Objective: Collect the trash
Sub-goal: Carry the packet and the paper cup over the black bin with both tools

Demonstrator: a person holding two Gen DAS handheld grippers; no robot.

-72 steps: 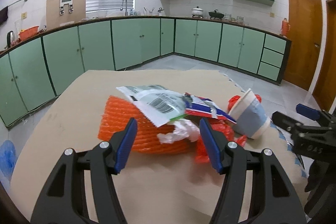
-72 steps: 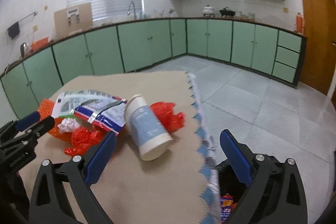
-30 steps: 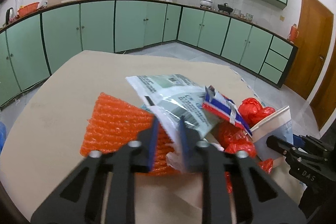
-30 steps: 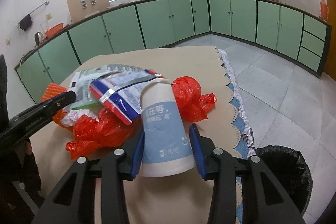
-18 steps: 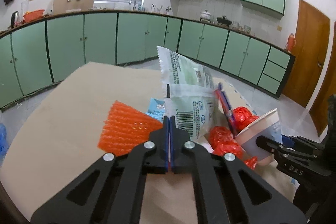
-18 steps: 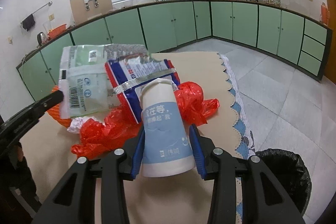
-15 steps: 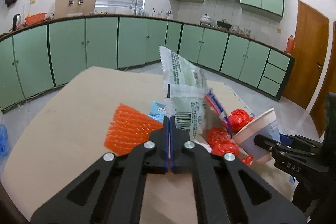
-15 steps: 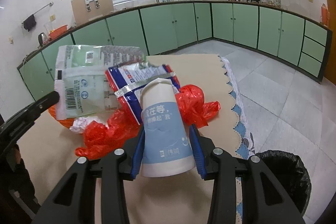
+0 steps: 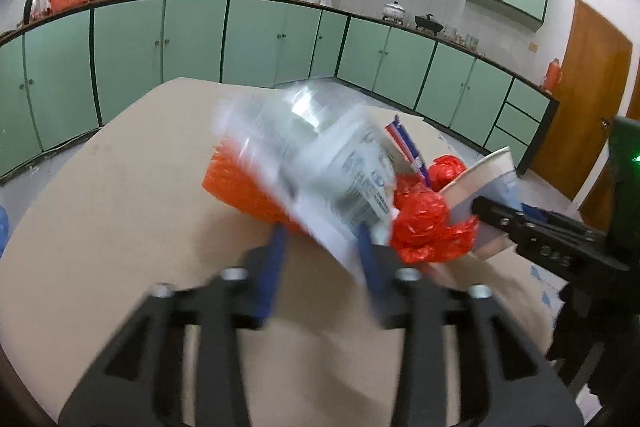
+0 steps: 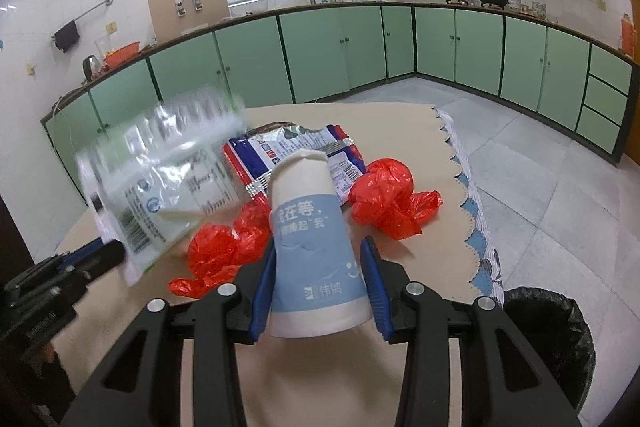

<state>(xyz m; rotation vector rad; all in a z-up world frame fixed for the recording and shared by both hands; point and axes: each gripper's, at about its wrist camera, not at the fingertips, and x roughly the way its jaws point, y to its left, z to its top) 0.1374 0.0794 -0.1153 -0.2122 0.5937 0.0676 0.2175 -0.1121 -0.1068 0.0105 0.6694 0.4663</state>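
the clear wrapper (image 9: 320, 163) is blurred at 12 o'clock above the left gripper (image 9: 320, 247), whose jaws stand apart, so it may flutter off the table (image 9: 120, 187). the right gripper (image 10: 318, 281) squeezes the one paper cup (image 10: 316, 239); squeeze harder and it crumples. i count two red bags, one blue snack packet (image 10: 288, 151), one black bin (image 10: 548, 343) at 4 o'clock

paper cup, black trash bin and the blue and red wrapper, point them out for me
paper cup (image 10: 316, 247): right wrist view, on its blue printed band.
black trash bin (image 10: 548, 343): right wrist view, on the black liner at its rim.
blue and red wrapper (image 10: 280, 147): right wrist view, on its printed face behind the cup.
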